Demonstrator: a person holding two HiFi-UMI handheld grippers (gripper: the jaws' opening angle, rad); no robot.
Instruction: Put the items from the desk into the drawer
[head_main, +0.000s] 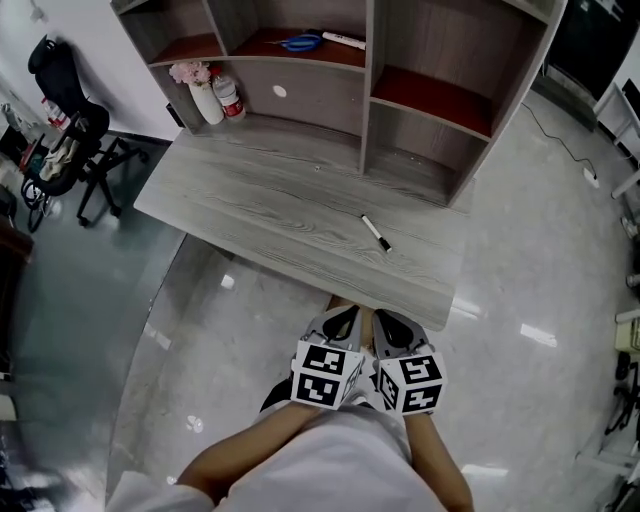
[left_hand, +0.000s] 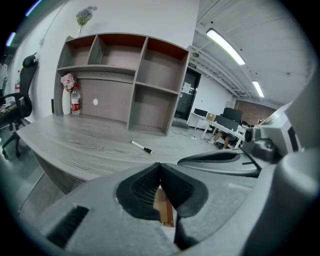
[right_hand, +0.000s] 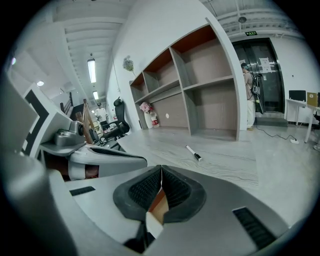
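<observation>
Left gripper (left_hand: 160, 166), right gripper (right_hand: 161, 169): fingers pressed together, apparently empty. Marker (head_main: 376, 233) on desk (head_main: 250, 190), well ahead of both, apart.

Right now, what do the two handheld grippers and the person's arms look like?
Both the left gripper and right gripper are light grey plastic shells with tapered jaws lined by black ribbed pads. Each carries a white cube printed with black square markers. No cables show. The person wears a white top; the forearms are uncovered.
</observation>
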